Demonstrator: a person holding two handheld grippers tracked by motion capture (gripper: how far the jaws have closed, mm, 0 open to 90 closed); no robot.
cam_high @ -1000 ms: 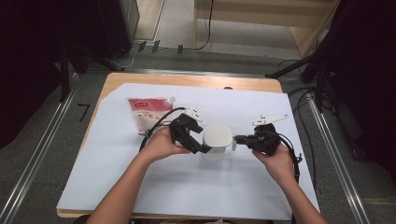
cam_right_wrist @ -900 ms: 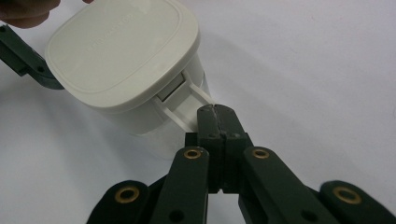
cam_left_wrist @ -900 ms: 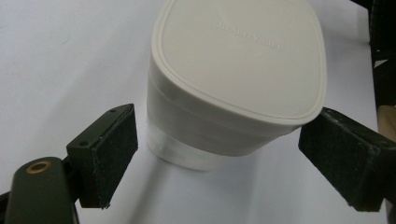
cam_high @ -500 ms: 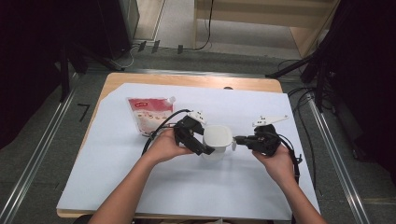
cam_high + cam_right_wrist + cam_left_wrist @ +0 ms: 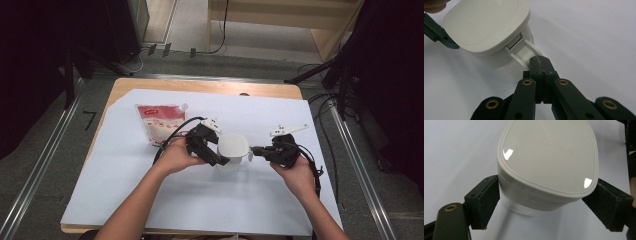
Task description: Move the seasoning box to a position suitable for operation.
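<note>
A white container [image 5: 233, 148] with a closed lid stands mid-table on the white sheet. My left gripper [image 5: 219, 157] comes in from its left, and in the left gripper view my left gripper [image 5: 544, 203] has the container [image 5: 546, 162] between its jaws, with a pad pressed against each side just under the lid. My right gripper [image 5: 254, 150] reaches in from the right. In the right gripper view my right gripper [image 5: 540, 61] is shut on the white latch tab [image 5: 527, 50] that hangs from the lid's edge.
A red and white pouch [image 5: 161, 121] with a spout lies flat at the back left of the white sheet [image 5: 200, 200]. The wooden table's edge [image 5: 210, 86] shows at the back. Cables trail from both grippers.
My left gripper has slid right and turned so its jaws now sit around the container. The right gripper and the container have stayed in place.
</note>
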